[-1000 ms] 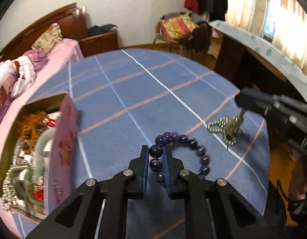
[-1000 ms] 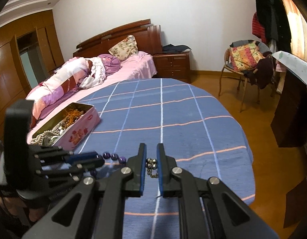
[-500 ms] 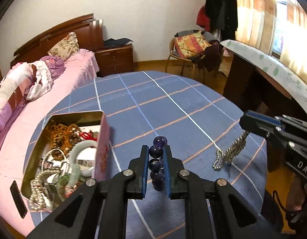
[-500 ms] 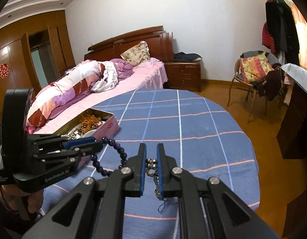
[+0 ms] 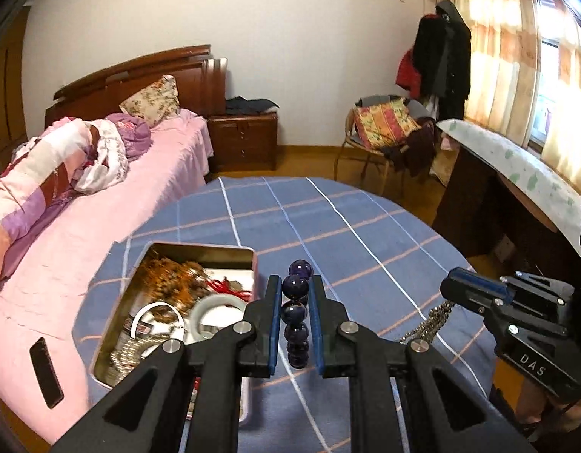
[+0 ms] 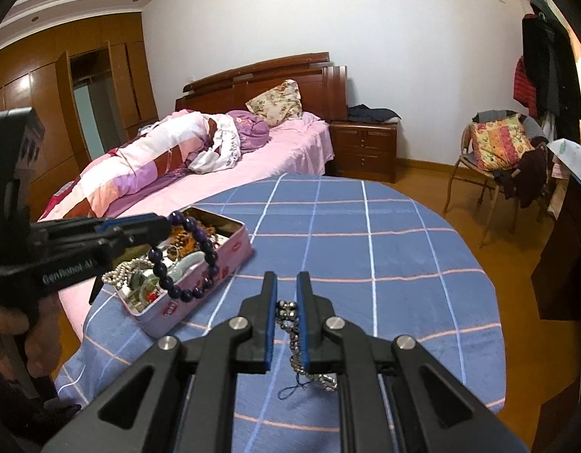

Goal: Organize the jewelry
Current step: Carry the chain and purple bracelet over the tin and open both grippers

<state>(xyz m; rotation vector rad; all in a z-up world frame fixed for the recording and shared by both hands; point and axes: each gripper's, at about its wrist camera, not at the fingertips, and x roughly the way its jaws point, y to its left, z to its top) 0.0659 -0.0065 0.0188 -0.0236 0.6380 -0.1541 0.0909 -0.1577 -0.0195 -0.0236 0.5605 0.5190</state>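
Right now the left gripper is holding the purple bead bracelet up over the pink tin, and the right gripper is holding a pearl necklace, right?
Almost. The left gripper does hold the purple bead bracelet above the pink tin. But the right gripper holds a silver metal chain, not a pearl necklace, as the right wrist view shows.

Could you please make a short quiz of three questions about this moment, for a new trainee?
1. True or false: the purple bead bracelet lies flat on the blue tablecloth.
2. Which gripper holds the silver chain? A) the left gripper B) the right gripper C) neither
3. Fill in: the pink tin is open and already holds ____.

Key
1. False: it hangs from the left gripper, in the air in front of the tin.
2. B.
3. Other jewelry, such as pearls and a pale bangle.
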